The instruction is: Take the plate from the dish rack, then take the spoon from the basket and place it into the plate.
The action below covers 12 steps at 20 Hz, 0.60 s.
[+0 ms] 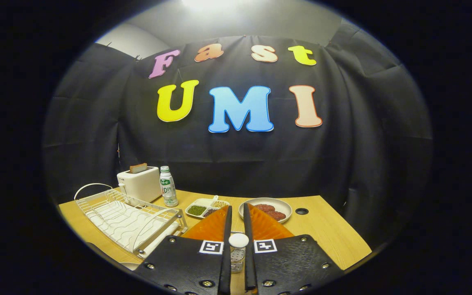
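Note:
My gripper (238, 207) hovers over a wooden table (330, 233), its fingers drawn together with only a thin slit between them and nothing at the tips. In that slit, back near the finger bases, I see a small white round cap (239, 240) over a clear ribbed body; I cannot tell what it is. A white wire dish rack (125, 219) lies left of the fingers, and I make out no plate standing in it. Just beyond the right fingertip sits a pale round plate (287, 206) with dark red pieces on it.
A white toaster (139, 184) with a slice of bread stands behind the rack, with a green-labelled bottle (168, 186) beside it. A divided white tray (205, 206) of beans lies beyond the left fingertip. A cable hole (301, 211) is right of the plate.

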Tool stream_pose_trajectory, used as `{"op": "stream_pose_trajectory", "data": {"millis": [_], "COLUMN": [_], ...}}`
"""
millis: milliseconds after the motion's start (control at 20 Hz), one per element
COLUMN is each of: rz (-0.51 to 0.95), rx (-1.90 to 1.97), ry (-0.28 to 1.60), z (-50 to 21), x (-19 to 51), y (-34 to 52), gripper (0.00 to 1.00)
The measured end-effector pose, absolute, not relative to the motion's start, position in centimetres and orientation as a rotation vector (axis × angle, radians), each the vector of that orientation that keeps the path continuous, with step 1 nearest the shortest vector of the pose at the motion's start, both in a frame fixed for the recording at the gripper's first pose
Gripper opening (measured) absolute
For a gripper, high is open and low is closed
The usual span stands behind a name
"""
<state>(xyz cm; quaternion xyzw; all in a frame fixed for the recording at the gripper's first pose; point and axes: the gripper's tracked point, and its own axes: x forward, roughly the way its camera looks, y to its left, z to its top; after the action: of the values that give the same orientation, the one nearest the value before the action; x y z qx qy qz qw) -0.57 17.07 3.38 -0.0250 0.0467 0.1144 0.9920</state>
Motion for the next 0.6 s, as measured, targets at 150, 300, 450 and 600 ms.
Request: {"op": "stream_pose_trajectory", "data": {"millis": [150, 300, 450, 600], "rz": [0.223, 0.205, 0.191, 0.187], "rx": [-0.074, -0.078, -0.08, -0.074], "ry": [0.085, 0.084, 0.094, 0.101], "z": [5.8, 8.2, 10.3, 12.2], "x": [-1.6, -2.7, -4.1, -5.4], "y": [16.8, 16.5, 16.1, 15.9], "gripper": [0.13, 0.13, 0.13, 0.13]}}
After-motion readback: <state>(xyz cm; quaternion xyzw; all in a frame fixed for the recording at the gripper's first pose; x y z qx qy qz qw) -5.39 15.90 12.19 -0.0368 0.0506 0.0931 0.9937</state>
